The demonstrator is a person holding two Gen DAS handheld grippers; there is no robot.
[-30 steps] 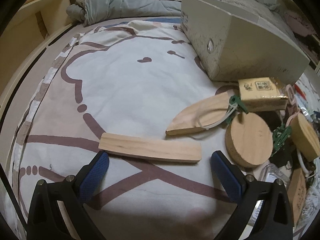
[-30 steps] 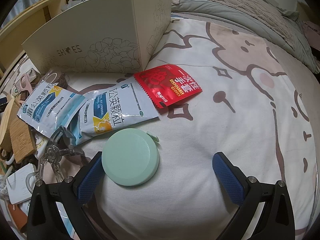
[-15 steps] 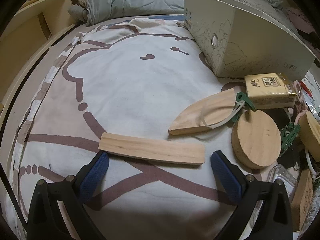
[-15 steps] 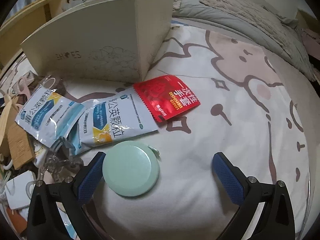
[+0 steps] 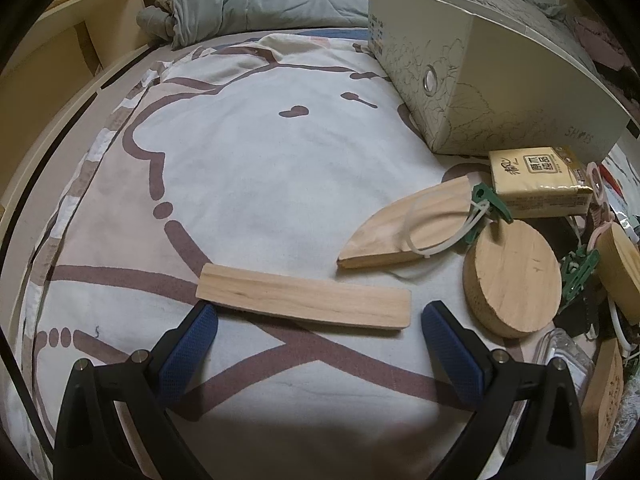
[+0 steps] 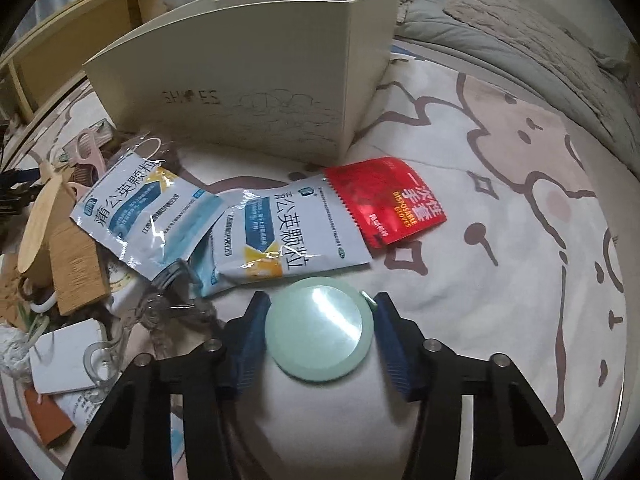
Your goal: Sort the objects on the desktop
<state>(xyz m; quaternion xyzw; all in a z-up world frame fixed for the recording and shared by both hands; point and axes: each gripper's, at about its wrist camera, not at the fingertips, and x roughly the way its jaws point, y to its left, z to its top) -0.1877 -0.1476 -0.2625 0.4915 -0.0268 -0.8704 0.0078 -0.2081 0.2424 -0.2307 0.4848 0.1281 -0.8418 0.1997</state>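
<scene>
In the right wrist view my right gripper (image 6: 320, 312) is shut on a round mint-green case (image 6: 319, 328), its blue pads pressing both sides of the disc on the bedsheet. Just beyond it lie two white-and-blue sachets (image 6: 280, 236) and a red glove packet (image 6: 386, 200). In the left wrist view my left gripper (image 5: 316, 316) stands open, low over the sheet. A flat wooden strip (image 5: 304, 300) lies just ahead of its fingertips, untouched. A pointed wooden piece (image 5: 412, 224) with a white cable tie and a wooden disc (image 5: 512, 276) lie to the right.
A cream shoebox (image 6: 256, 76) stands open at the back, also seen as the shoebox (image 5: 492, 88) on the left wrist's right. A tissue pack (image 5: 536, 180), green clips, wooden blocks (image 6: 76, 264), a pink clip and clear plastic clutter the pile. Grey bedding and a wooden shelf lie behind.
My right gripper has shut on the mint-green case, which earlier lay by the left finger of wide-open jaws. The left gripper has stayed open behind the wooden strip.
</scene>
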